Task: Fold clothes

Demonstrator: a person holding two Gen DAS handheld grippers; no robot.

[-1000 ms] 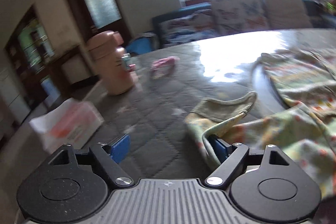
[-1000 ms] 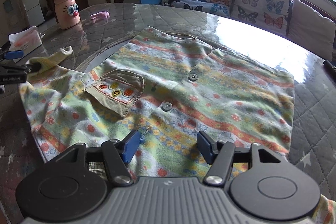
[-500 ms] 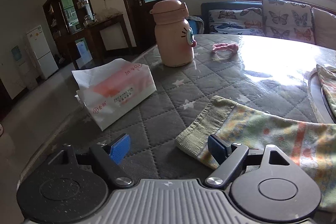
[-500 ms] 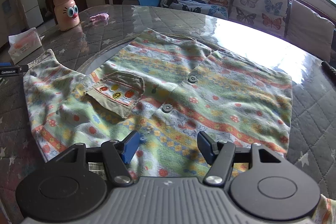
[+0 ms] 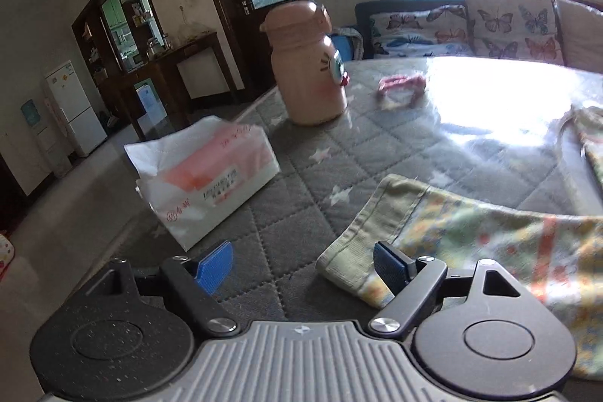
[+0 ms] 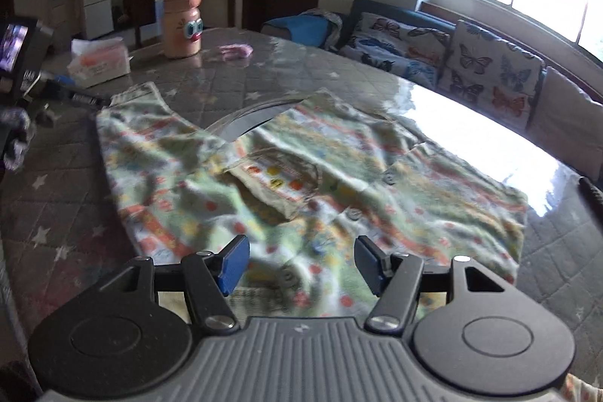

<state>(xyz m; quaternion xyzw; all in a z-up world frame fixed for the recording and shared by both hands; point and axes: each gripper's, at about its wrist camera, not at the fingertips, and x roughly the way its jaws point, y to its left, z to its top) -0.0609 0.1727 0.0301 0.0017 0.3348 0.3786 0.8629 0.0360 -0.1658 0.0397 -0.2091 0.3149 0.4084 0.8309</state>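
Floral button-front cotton shirt (image 6: 331,183) lies spread on the grey quilted bench (image 5: 301,183). Both grippers, left (image 5: 303,260) and right (image 6: 301,264), have fingers wide, empty. Next: probably grasp the ribbed sleeve cuff (image 5: 361,240).

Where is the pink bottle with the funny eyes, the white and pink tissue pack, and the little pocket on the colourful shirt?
Pink bottle (image 6: 181,25), right wrist view, on its body.
Tissue pack (image 5: 211,172), left wrist view, on its top.
Pocket (image 6: 275,181), right wrist view, on its front.
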